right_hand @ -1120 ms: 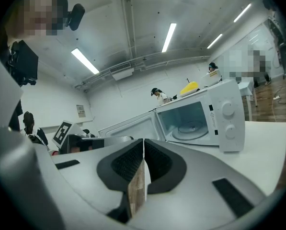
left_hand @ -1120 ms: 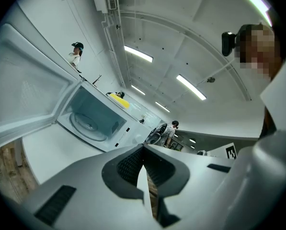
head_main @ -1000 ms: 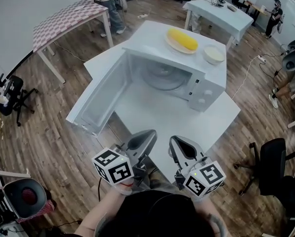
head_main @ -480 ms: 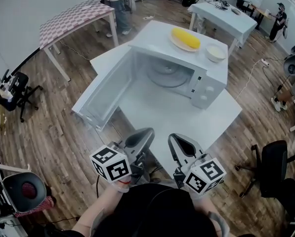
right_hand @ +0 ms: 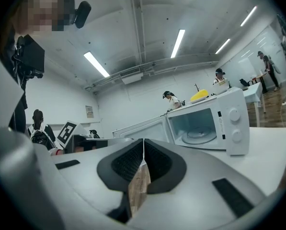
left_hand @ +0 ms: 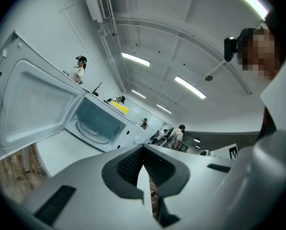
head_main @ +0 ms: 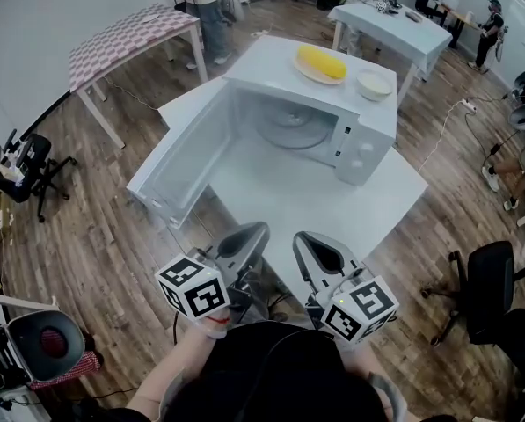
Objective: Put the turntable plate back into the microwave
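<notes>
The white microwave [head_main: 332, 121] stands on a white table [head_main: 332, 209] with its door [head_main: 183, 161] swung open to the left. The glass turntable plate [head_main: 293, 130] lies flat inside the cavity; it also shows in the left gripper view [left_hand: 92, 128] and the right gripper view [right_hand: 200, 134]. My left gripper [head_main: 253, 229] and right gripper [head_main: 303, 238] are held side by side close to my body, short of the table's near edge and well away from the microwave. Both are shut with nothing between the jaws, left [left_hand: 143, 147] and right [right_hand: 143, 143].
A plate with a yellow item [head_main: 322, 63] and a white bowl [head_main: 374, 84] sit on top of the microwave. A checked table [head_main: 126, 38] stands at the back left and another white table [head_main: 390, 20] behind. A black chair [head_main: 486, 297] is on the right. People stand in the background.
The head view has shifted slightly, and both grippers sit a little higher in it. They stay shut and empty. The plate and the door have not moved.
</notes>
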{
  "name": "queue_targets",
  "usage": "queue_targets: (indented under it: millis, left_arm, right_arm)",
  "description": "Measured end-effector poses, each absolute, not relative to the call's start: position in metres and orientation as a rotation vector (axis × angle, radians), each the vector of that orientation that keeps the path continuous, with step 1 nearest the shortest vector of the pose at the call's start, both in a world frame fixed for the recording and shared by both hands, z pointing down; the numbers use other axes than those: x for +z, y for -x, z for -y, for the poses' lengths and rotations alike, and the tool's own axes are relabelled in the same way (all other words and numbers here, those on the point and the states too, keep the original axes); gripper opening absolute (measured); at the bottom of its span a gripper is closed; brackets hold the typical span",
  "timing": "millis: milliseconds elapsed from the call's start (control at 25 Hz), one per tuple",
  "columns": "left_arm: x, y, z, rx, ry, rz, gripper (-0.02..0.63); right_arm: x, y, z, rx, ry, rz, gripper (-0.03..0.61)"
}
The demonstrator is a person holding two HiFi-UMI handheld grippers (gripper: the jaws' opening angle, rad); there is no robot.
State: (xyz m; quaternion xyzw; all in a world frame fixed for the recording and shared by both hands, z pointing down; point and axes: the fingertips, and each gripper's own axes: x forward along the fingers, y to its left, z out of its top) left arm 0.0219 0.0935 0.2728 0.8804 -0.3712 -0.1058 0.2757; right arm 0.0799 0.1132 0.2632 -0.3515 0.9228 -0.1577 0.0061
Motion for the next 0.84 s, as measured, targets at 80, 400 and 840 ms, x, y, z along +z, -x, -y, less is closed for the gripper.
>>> queue_targets:
  millis: [80,400,840]
  left_arm:
    - [0.276,-0.022,-0.096,-0.273,-2.360,0.999,0.012]
    - [0.283,-0.024,-0.097,-0.238,-2.351,1.009,0.012]
    - [0.284,-0.027,-0.099,-0.195,-2.358,1.014,0.012]
  right_arm:
    - [0.265,-0.080,-0.117,-0.500,1.096,-2.884,0.028]
    - [0.267,-0.090,-0.119,-0.510,1.118,-2.845,0.028]
    - [0.271,-0.098,-0.123,-0.542,1.127,-2.813,0.028]
